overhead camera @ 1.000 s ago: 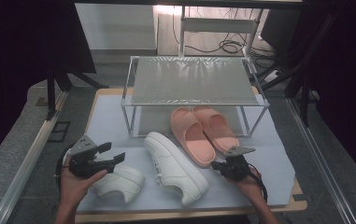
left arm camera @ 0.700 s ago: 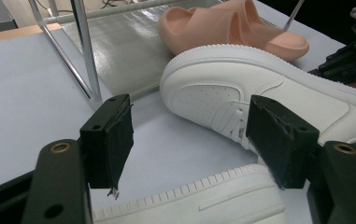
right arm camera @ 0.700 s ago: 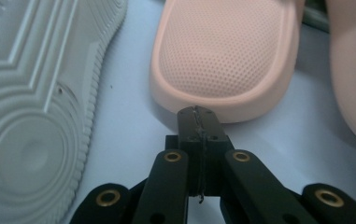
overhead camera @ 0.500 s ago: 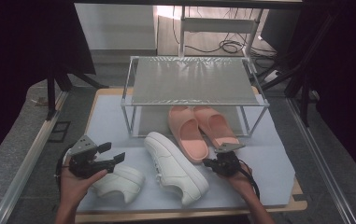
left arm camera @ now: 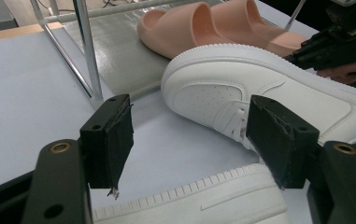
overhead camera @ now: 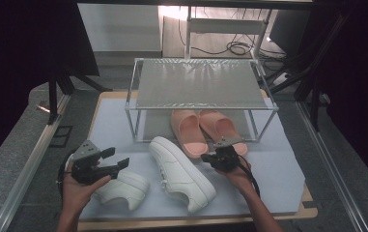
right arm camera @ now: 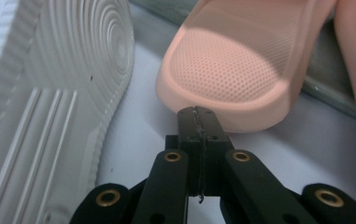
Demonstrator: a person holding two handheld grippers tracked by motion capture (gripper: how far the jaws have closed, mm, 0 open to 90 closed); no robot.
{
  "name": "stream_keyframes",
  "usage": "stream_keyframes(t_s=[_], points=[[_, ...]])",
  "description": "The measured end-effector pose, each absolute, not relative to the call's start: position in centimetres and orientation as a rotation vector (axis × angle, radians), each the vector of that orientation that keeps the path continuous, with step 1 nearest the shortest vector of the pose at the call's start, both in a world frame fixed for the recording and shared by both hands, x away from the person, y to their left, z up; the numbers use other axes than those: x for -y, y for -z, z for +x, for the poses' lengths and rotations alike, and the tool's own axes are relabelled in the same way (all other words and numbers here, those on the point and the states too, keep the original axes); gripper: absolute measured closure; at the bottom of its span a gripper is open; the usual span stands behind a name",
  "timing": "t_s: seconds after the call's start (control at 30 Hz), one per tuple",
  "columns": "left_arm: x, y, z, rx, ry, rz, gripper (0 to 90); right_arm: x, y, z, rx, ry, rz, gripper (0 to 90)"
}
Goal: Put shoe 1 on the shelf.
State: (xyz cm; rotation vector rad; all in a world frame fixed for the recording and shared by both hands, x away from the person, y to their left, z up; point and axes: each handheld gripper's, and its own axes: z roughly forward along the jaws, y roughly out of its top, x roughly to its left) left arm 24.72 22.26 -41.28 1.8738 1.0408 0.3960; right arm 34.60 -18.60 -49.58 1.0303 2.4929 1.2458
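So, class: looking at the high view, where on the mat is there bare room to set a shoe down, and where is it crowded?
Bare mat lies left of the wire rack, and another free patch lies right of the right gripper. It is crowded at the front centre, where the white sneakers, the pink slippers and the left gripper sit close together.
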Motion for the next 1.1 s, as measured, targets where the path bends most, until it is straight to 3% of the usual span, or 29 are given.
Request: stream_keyframes(t_s=[0.7, 1.1], points=[[-22.4, 41.4, 24.7, -1.046, -0.398, 1.875, 32.1, 15.2, 50.1, 38.5, -2.478, -1.280, 1.019, 90.0], [-22.6, 41.3, 24.6, -1.049, -0.401, 1.868, 32.1, 17.3, 49.1, 36.7, -2.449, -1.270, 1.002, 90.0]])
